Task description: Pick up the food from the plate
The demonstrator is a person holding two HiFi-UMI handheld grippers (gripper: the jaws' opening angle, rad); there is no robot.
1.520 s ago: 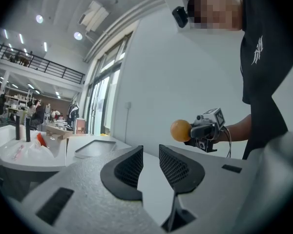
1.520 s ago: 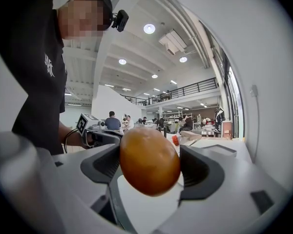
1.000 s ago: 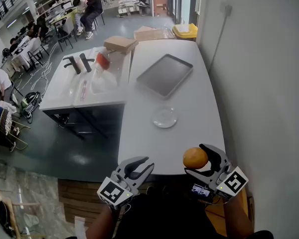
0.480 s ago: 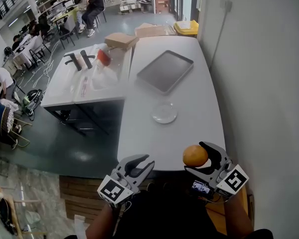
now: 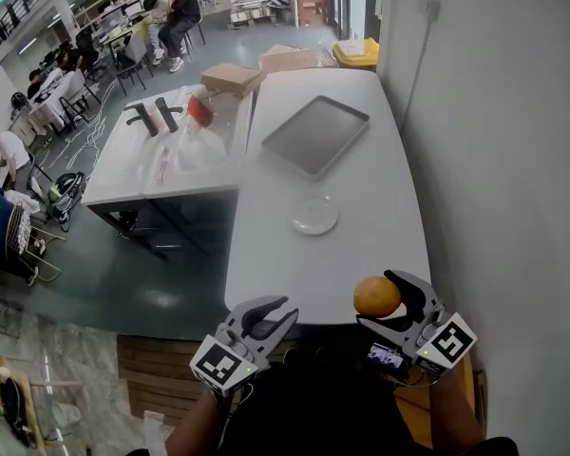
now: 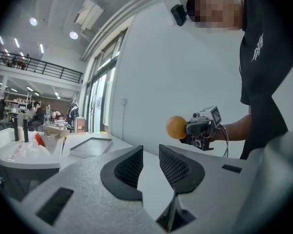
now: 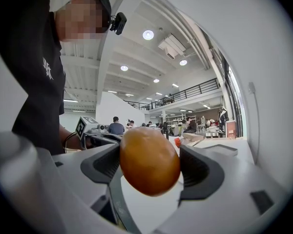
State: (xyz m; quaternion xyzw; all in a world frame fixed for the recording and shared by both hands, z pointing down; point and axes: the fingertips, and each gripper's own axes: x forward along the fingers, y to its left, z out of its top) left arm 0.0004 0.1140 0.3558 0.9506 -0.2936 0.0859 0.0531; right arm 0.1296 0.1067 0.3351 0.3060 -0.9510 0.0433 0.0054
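**Food lifted clear of plate**

The right gripper (image 5: 389,304) pinches the round orange-brown food (image 5: 376,295) between its fingers, above the white counter's (image 5: 361,188) near edge. The empty glass plate (image 5: 299,224) sits well beyond. The left gripper (image 5: 271,313) hovers alongside, fingers slightly apart, holding nothing.

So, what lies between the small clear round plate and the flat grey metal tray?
Nothing lies there. The head view shows only bare white table top between the small clear round plate and the flat grey metal tray.
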